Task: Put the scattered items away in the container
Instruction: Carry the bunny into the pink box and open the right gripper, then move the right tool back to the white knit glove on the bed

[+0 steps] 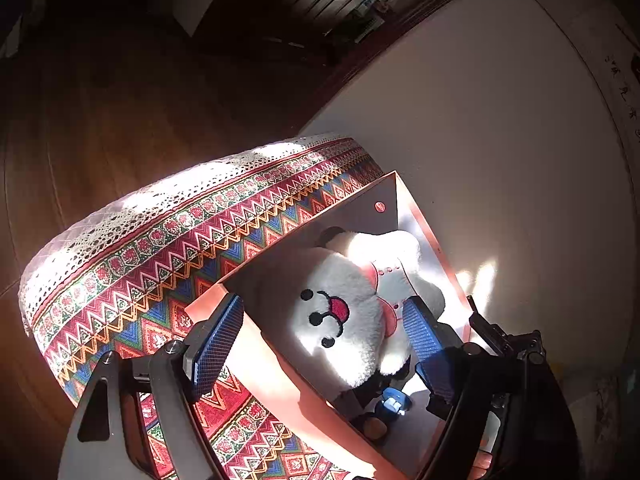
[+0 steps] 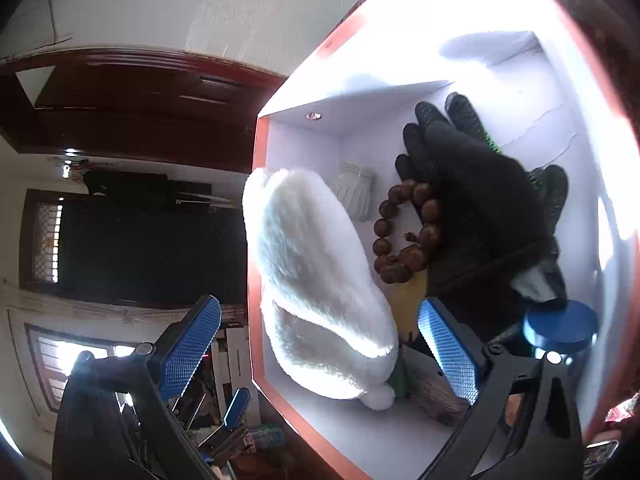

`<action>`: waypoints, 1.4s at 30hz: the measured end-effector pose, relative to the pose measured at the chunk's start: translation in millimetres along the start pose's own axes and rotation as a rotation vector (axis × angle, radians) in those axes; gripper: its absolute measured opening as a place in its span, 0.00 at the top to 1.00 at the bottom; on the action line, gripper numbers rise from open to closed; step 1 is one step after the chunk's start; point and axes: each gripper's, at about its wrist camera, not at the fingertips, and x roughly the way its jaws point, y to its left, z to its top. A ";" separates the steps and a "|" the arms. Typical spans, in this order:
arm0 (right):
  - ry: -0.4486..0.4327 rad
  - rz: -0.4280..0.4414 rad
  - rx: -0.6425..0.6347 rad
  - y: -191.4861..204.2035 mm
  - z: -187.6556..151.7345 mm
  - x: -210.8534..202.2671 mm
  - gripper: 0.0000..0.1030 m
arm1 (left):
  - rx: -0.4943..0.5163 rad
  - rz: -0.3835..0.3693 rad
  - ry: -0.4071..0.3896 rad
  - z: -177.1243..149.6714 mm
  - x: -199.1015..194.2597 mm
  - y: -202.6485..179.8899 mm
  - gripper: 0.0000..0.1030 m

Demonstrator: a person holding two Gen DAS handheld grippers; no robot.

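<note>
An orange-rimmed box with a white inside stands on the table. In it lies a white plush toy with a stitched face. My left gripper is open and straddles the box wall, one pad outside it and the other beside the plush. The right wrist view shows the plush's back, a black glove, a wooden bead bracelet and a blue round cap, all inside the box. My right gripper stands open, one finger outside the rim, the other above the box's contents.
A patterned red tablecloth with a lace edge covers the table under the box. A wooden floor lies beyond the table edge. A pale wall is close behind the box. A dark wooden door and cluttered shelves show beside it.
</note>
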 end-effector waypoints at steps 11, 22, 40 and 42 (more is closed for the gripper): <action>-0.216 0.097 -0.113 4.0 -25.1 -177.6 0.01 | 0.178 -0.091 0.037 -45.3 -3.4 -78.4 0.19; -0.487 0.077 0.138 -116.1 -17.3 -334.0 0.01 | 0.487 -0.188 0.212 -148.1 44.3 -212.6 0.18; -0.500 -0.438 0.120 -242.0 44.0 -361.4 0.01 | 0.478 -0.214 0.645 -314.1 186.1 -288.9 0.18; -0.462 -0.525 0.038 -236.4 51.5 -351.4 0.04 | 0.499 -0.196 0.665 -327.5 191.3 -291.7 0.18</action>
